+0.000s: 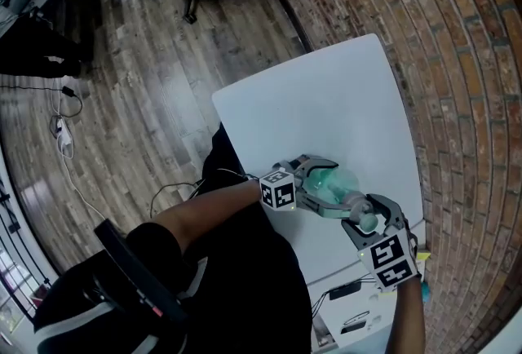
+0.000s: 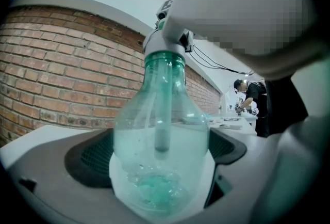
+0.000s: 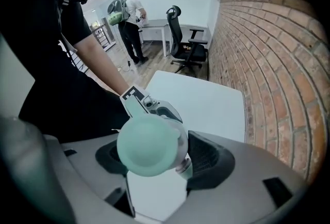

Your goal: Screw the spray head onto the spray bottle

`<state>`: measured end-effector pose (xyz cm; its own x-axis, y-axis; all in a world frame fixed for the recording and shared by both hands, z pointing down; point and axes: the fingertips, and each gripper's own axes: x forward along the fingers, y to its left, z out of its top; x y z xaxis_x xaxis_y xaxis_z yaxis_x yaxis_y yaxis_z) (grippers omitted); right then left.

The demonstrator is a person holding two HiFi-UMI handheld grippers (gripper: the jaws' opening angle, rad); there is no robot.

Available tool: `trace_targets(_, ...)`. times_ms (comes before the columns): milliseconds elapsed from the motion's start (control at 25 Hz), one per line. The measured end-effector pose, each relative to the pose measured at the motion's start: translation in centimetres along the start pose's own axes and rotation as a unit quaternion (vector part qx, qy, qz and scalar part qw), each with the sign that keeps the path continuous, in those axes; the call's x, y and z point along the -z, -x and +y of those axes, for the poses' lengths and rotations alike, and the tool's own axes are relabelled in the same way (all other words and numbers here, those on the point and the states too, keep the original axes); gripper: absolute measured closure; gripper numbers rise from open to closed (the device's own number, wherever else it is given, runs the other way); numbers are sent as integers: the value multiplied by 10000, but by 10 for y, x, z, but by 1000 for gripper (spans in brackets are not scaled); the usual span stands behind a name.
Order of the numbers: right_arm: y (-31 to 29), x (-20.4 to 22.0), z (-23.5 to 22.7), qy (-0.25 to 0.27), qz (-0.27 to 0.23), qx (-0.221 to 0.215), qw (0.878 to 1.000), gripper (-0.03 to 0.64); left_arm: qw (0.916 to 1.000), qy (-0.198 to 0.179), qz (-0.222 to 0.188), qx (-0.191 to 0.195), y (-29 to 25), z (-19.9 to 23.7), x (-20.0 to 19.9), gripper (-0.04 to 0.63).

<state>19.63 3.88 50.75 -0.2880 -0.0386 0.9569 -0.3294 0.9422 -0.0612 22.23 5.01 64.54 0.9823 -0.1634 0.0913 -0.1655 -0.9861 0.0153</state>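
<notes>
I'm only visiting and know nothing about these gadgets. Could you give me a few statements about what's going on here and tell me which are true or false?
1. The left gripper holds the green bottle between its jaws. True.
2. The bottle lies on the wooden floor. False: it is held over the white table.
3. The right gripper is closed on the spray head at the bottle's neck. True.
4. The wall beside the table is tiled white. False: it is a bare brick wall.
5. A tube hangs down inside the bottle. True.
</notes>
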Motion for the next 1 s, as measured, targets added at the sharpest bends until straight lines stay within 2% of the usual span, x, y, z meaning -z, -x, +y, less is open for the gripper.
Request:
trace_targets(400,-1,-1,-1,-720,-184,-104,9972,330,9998,204,-61,-64,2,-1,3,41)
trace_targets(520,-1,-1,-2,-836,-188,-103,9963,330,10000,51,-13,-66,2,0,6,41)
trace_targets(640,-2,1,-6,-1300,-206,-99,9913,327,9994,-225,241,-47,2,1,20,41)
trace_targets(760,-3,3,-7,-1742,-264,-51,9843,323,9995,-164,284,-23,2,1,25,41)
trace_targets(1000,-3,6,-8,-2214,-157,-7,9751,322,9994,-154,297,-73,1,0,25,41)
